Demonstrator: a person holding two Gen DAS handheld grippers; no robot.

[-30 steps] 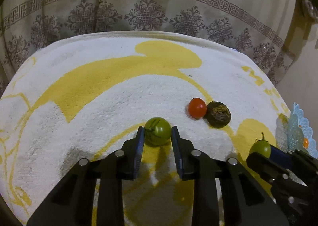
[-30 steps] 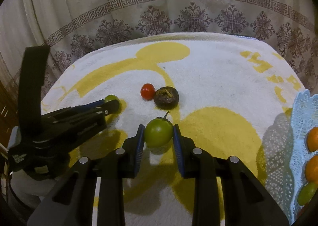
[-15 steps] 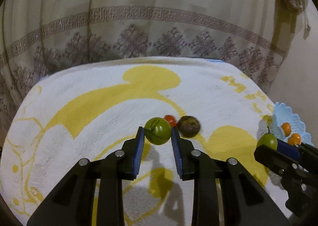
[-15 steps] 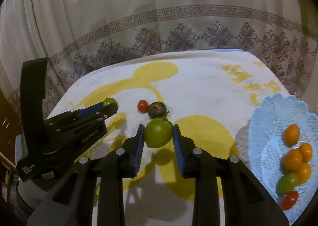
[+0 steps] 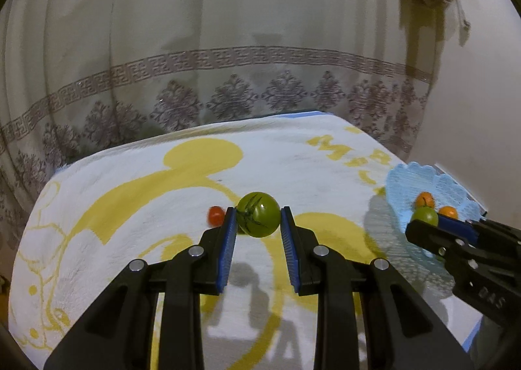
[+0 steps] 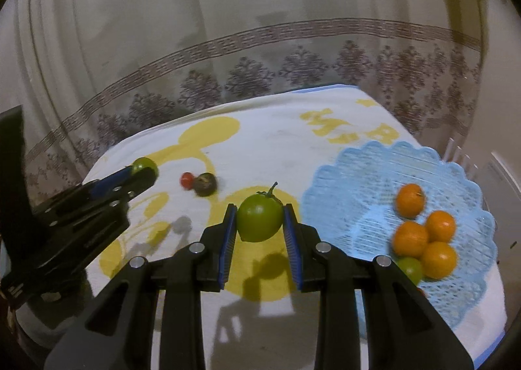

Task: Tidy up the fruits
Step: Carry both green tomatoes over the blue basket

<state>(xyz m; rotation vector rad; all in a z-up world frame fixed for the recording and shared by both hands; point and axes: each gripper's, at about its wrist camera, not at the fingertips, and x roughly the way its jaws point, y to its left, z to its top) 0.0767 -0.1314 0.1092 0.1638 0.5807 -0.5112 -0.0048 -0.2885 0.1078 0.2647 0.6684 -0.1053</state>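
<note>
Each gripper, left point(image 5: 257, 223) and right point(image 6: 259, 223), pinches 1 green tomato point(image 5: 258, 214) point(image 6: 259, 217) at its middle above the towel point(image 6: 280, 139), near the right-edge tray point(image 6: 364, 171); light, smooth, probably bruisable, so grip gently.

Home room — patterned curtain point(image 5: 228, 83) behind, printed towel point(image 5: 136, 207) as table cover, plastic fruit tray point(image 6: 374, 174).

Both wrist fisheyes look forward and downward along their own jaws, close above the towel-covered tabletop point(image 5: 136, 217) toward the patterned curtain point(image 6: 260, 28), sharing the blue tray point(image 6: 374, 174) at right and the red tomato point(image 5: 215, 215).
</note>
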